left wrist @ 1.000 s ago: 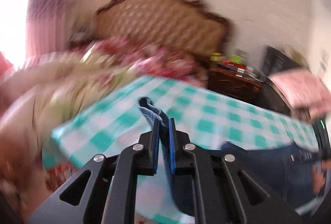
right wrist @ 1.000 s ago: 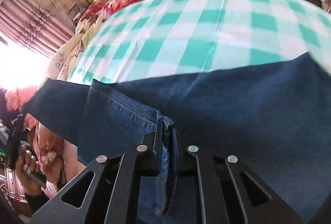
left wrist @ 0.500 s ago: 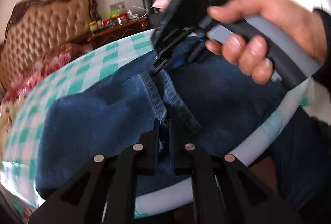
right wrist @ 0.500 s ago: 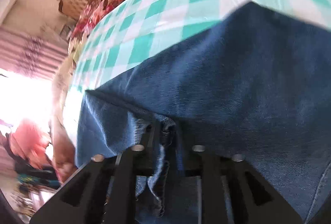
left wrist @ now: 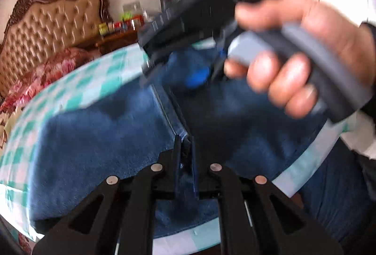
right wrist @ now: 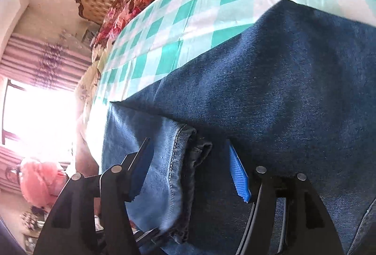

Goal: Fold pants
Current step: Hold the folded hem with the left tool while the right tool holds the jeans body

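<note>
Blue denim pants (left wrist: 94,142) lie folded on a green-and-white checked tablecloth (left wrist: 70,90). My left gripper (left wrist: 185,144) sits low over the fold with a seam edge of the denim pinched between its narrow jaws, which are opening slightly. In the left wrist view a hand (left wrist: 293,48) holds my right gripper (left wrist: 171,76) just beyond, blurred, over the same pants. In the right wrist view my right gripper (right wrist: 188,141) has its jaws opening wide. The stitched hem (right wrist: 185,156) of the pants (right wrist: 282,90) lies loose between the blue pads (right wrist: 239,179), touching neither.
A tufted headboard (left wrist: 51,26), floral bedding (left wrist: 47,69) and a wooden nightstand (left wrist: 117,38) with small items stand behind the table. The table's near edge (left wrist: 305,165) curves at the lower right, with the person's legs beyond it. A bright window (right wrist: 35,113) is at the left.
My left gripper has carried the denim edge down from above the table onto the folded pants. My right gripper has sunk with its hem and spread its jaws off it.
</note>
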The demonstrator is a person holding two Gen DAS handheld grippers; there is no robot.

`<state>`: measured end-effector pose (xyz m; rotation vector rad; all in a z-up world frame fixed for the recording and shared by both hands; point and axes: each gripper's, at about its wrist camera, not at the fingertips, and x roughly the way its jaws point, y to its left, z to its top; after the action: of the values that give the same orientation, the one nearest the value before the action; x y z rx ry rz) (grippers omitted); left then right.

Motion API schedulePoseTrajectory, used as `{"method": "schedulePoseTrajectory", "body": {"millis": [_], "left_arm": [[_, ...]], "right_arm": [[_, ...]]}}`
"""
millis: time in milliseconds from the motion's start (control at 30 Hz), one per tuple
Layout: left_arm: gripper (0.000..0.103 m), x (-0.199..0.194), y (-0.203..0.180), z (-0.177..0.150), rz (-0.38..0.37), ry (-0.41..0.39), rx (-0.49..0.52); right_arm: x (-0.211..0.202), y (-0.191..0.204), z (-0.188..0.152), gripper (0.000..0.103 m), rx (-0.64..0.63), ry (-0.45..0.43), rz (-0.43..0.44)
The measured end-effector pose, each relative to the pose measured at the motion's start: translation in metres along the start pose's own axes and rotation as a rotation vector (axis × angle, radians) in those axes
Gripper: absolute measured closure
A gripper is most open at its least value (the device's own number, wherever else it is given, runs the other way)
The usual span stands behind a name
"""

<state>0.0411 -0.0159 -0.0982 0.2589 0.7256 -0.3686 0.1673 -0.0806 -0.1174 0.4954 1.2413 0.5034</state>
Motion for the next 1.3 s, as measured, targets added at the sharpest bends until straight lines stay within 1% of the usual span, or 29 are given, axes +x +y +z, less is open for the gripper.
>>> {"method": "schedulePoseTrajectory", "body": {"millis": [33, 67, 100, 133, 167, 233, 333, 367, 400, 433, 467, 533, 567, 600, 633, 667, 733, 767, 800, 833, 900, 1000, 1100, 1167, 1233, 1300], "left_arm": [[0.087, 0.001, 0.000, -0.003, -0.010, 0.005, -0.007], [0.067, 0.000, -0.001, -0.005, -0.017, 0.002, -0.005], [0.043, -0.001, -0.002, -0.006, -0.013, -0.001, 0.002], [0.040, -0.006, -0.003, -0.008, -0.002, -0.020, 0.011], [0.040, -0.012, -0.005, -0.011, 0.008, -0.040, 0.032], [0.041, -0.021, -0.012, -0.019, 0.080, -0.057, 0.085], [0.049, -0.027, -0.023, -0.037, 0.198, -0.047, 0.196], [0.053, -0.026, -0.024, -0.041, 0.203, -0.036, 0.218], [0.054, -0.026, -0.026, -0.043, 0.202, -0.025, 0.236], [0.055, -0.025, -0.027, -0.045, 0.218, -0.019, 0.251], [0.056, -0.023, -0.027, -0.043, 0.230, -0.013, 0.259], [0.056, -0.016, -0.025, -0.036, 0.228, -0.007, 0.281], [0.056, -0.014, -0.024, -0.033, 0.234, -0.005, 0.290], [0.056, -0.009, -0.025, -0.031, 0.238, 0.015, 0.308], [0.056, -0.004, -0.027, -0.030, 0.232, 0.050, 0.329], [0.056, -0.001, -0.029, -0.029, 0.243, 0.048, 0.363], [0.056, 0.005, -0.029, -0.026, 0.246, 0.056, 0.396], [0.059, 0.008, -0.026, -0.023, 0.237, 0.064, 0.394], [0.083, 0.007, -0.027, -0.024, 0.216, 0.073, 0.387], [0.092, 0.011, -0.025, -0.023, 0.202, 0.091, 0.381], [0.095, 0.006, -0.027, -0.022, 0.221, 0.068, 0.386], [0.095, -0.012, -0.025, -0.008, 0.215, 0.002, 0.335], [0.097, -0.025, -0.031, 0.011, 0.207, -0.068, 0.327], [0.097, -0.028, -0.038, 0.020, 0.193, -0.099, 0.330], [0.097, -0.024, -0.043, 0.025, 0.182, -0.110, 0.335], [0.097, -0.018, -0.049, 0.026, 0.166, -0.102, 0.343]], "right_arm": [[0.002, 0.005, 0.001, 0.042, -0.025, 0.003, -0.026], [0.003, 0.008, 0.001, 0.042, -0.042, 0.003, -0.046], [0.005, 0.013, 0.001, 0.042, -0.063, 0.003, -0.070], [0.008, 0.019, 0.000, 0.042, -0.092, 0.004, -0.107], [0.009, 0.024, 0.000, 0.042, -0.117, 0.004, -0.137], [0.015, 0.033, -0.001, 0.042, -0.161, 0.003, -0.187], [0.019, 0.037, -0.001, 0.041, -0.181, -0.001, -0.216], [0.020, 0.038, 0.000, 0.043, -0.181, -0.001, -0.219], [0.020, 0.038, 0.000, 0.048, -0.181, 0.000, -0.222], [0.021, 0.039, 0.001, 0.051, -0.180, 0.000, -0.228], [0.022, 0.039, 0.001, 0.056, -0.181, 0.003, -0.226], [0.023, 0.041, 0.001, 0.058, -0.183, 0.002, -0.235], [0.023, 0.039, 0.001, 0.063, -0.184, 0.003, -0.233], [0.023, 0.040, 0.001, 0.066, -0.185, 0.005, -0.229], [0.024, 0.041, 0.001, 0.066, -0.189, 0.006, -0.230], [0.023, 0.041, 0.000, 0.069, -0.193, 0.006, -0.230], [0.024, 0.041, 0.001, 0.078, -0.196, 0.006, -0.229], [0.024, 0.041, 0.002, 0.084, -0.190, 0.005, -0.225], [0.023, 0.039, 0.004, 0.087, -0.177, 0.005, -0.212], [0.021, 0.039, 0.003, 0.089, -0.175, 0.002, -0.206], [0.013, 0.043, 0.003, 0.091, -0.188, -0.014, -0.199], [-0.012, 0.054, 0.006, 0.092, -0.210, -0.059, -0.191], [-0.040, 0.061, 0.006, 0.092, -0.240, -0.110, -0.230], [-0.049, 0.060, 0.007, 0.092, -0.247, -0.122, -0.258], [-0.051, 0.054, 0.008, 0.092, -0.236, -0.118, -0.282], [-0.047, 0.044, 0.007, 0.092, -0.229, -0.102, -0.310]]}}
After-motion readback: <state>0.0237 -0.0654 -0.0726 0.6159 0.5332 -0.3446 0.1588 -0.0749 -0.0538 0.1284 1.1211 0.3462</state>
